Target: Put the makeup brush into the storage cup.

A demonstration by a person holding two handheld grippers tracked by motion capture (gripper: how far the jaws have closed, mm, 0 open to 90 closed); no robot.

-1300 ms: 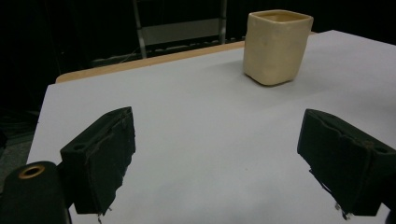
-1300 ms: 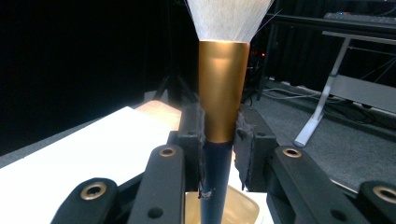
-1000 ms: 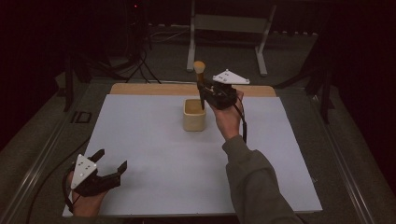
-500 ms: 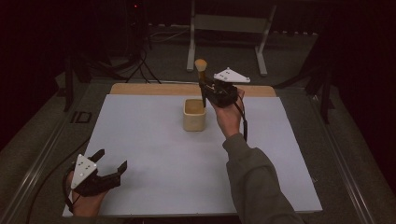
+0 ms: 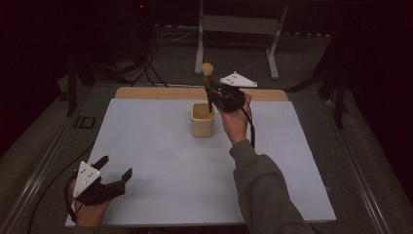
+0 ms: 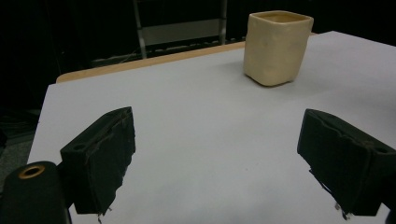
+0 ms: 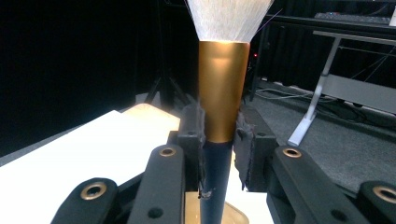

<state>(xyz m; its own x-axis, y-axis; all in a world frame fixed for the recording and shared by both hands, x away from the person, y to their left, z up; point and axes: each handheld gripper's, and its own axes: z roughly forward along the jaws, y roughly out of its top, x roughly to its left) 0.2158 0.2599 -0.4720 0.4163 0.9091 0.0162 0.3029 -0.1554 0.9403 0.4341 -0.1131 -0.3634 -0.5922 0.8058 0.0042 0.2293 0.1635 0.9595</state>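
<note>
A makeup brush [image 5: 208, 83] with a dark handle, gold ferrule and pale bristles stands upright, bristles up, over a cream square cup [image 5: 203, 119] at the far middle of the white mat. My right gripper [image 5: 212, 95] is shut on it; the right gripper view has the black pads pressing the brush [image 7: 223, 102] where ferrule meets handle, with the cup's rim [image 7: 233, 217] just below. At the mat's near left corner my left gripper [image 5: 115, 170] rests open with nothing between its jaws. Its own view looks past the wide jaws to the cup [image 6: 276, 46].
The white mat [image 5: 160, 161] lies on a wooden board whose far edge [image 5: 156, 92] shows as a tan strip. Beyond the table stand a metal frame [image 5: 238, 29] and dark cables on the floor. A black rail [image 5: 39, 170] runs along the table's left side.
</note>
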